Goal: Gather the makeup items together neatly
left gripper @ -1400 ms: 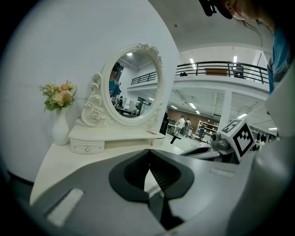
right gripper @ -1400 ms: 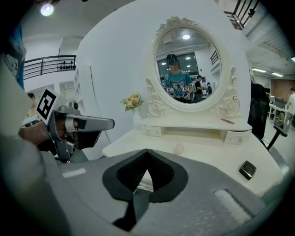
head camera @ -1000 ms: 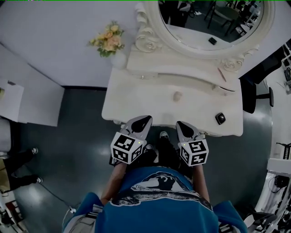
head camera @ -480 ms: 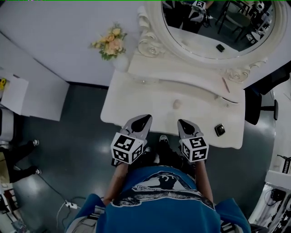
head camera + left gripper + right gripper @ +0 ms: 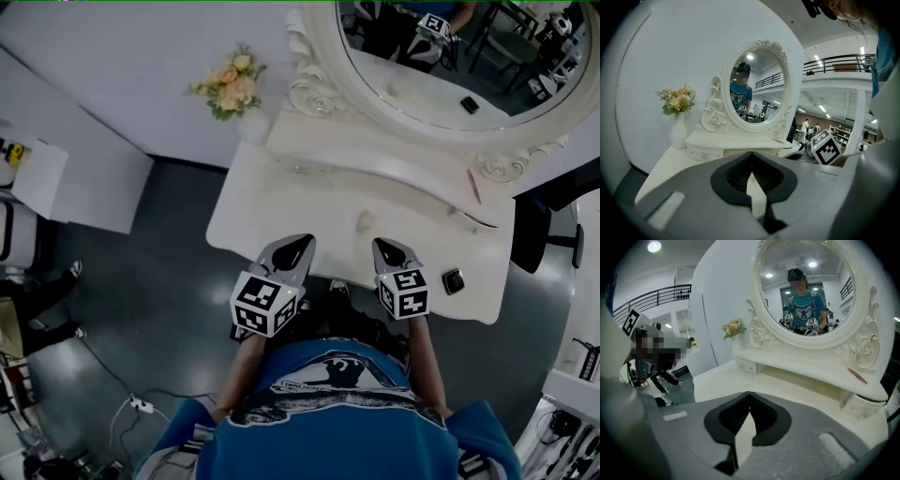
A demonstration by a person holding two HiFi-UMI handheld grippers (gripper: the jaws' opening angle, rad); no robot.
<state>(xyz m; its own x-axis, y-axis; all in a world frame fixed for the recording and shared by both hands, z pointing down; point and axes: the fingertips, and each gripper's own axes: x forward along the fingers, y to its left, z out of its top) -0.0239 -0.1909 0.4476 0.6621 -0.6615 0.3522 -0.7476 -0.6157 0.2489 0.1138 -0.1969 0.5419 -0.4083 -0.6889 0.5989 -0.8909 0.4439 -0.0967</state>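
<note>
Both have edged forward over the near edge of the tabletop (image 5: pixel 281 202): the left hand-held gripper (image 5: pixel 294 246) and the right hand-held gripper (image 5: pixel 387 249), each with jaws pressed together on nothing. Ahead, between them, lies a small pale item (image 5: pixel 365 221). A black compact (image 5: pixel 454 280) sits just right of the right one, and a pink pencil (image 5: pixel 473 186) rests farther beyond on the shelf (image 5: pixel 384 157). Nothing looks gathered yet. No writing is legible.

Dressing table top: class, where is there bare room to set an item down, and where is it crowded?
The table top is bare on its left half, between the flowers and the small beige item. Bare too between that item and the black compact. Nowhere crowded.
</note>
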